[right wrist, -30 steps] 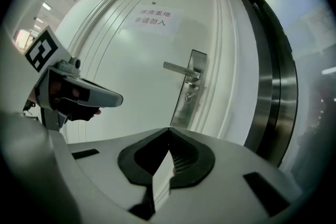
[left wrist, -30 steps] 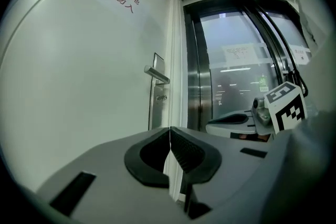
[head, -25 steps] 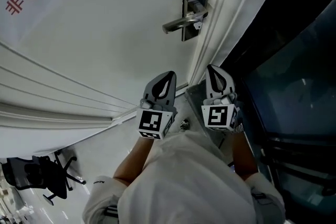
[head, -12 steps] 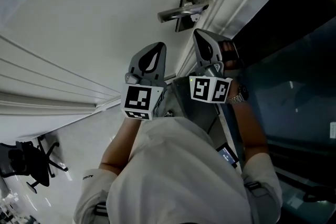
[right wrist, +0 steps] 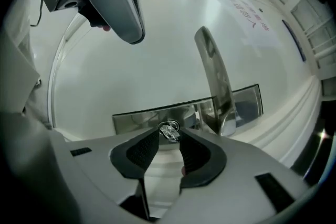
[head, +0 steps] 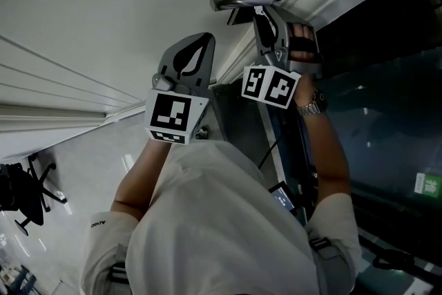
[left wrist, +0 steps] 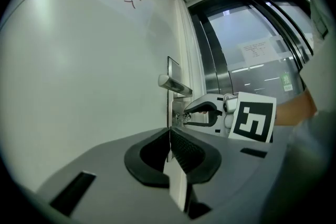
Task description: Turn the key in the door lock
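You see two grippers at one lock plate (right wrist: 142, 117): left gripper (left wrist: 169, 136), right gripper (right wrist: 169, 140). On that plate: one handle (right wrist: 214, 78), one key (right wrist: 169, 130). Well away from it: one office chair (head: 21, 193).

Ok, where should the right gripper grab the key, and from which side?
Grip the key by its flat bow, which sticks straight out of the lock plate. Come head-on, pads on its two broad faces. The right gripper's jaws have just been opening, the bow between their tips, unpressed.
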Available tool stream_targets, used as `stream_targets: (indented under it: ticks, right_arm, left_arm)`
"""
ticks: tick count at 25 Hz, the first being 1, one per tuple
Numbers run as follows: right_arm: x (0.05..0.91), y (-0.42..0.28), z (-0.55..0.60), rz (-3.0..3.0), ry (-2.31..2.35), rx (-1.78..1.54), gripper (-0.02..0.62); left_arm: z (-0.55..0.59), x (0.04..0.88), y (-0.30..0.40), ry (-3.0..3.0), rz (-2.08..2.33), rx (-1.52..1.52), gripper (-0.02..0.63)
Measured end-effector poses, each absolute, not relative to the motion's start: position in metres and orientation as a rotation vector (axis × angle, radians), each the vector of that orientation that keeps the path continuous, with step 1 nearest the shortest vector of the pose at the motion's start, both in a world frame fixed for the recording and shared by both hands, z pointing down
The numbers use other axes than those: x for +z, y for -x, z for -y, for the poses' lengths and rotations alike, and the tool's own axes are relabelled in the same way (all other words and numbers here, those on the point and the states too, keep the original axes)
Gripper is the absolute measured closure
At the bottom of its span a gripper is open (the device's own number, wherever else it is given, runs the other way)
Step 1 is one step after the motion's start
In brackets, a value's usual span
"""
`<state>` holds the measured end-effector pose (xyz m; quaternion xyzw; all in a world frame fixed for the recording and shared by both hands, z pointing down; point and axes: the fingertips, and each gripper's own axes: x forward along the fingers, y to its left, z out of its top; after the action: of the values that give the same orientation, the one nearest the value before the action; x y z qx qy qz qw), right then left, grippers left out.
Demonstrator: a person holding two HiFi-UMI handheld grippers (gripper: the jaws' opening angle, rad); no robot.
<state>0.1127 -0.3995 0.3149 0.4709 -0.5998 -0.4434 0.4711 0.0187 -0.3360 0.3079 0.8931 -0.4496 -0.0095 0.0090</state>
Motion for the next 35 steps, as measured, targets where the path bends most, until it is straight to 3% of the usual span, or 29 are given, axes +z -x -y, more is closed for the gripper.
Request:
stream_targets:
  ticks: [9,10,11,21,26,35]
  right_arm:
    - [0.311,-0.112,0.404,1.543,-1.285,-1.043,0.491]
    - [0.311,-0.114,0.405,1.545,-1.292,-1.039,0.503]
    - [0.310,-0.115,0.406,1.552,-1.302,-1.033,0.581]
    - [0.310,-0.118,0.411,1.817,-1.476,-0.758,0.583]
    - [0.309,-0.118,0.412,2.049,-1.550,-0.436,0.583]
    - [0.310,-0.122,0.413,2.523,-1.675,0.454,0.581]
  left_arm:
    - [0.331,0.307,-0.008,-2.738,1.508,-0.029,0.595]
    - [0.330,0.307,-0.006,-2.728,1.528,-0.031,0.595]
    - [0.330,0.308,-0.003,-2.714,1.547,-0.032,0.595]
    - [0.319,0.313,0.019,-2.636,1.638,-0.004,0.595]
    - [0.316,0.311,0.016,-2.658,1.603,-0.013,0.595]
    - [0.315,0.301,0.005,-2.697,1.558,-0.030,0.595]
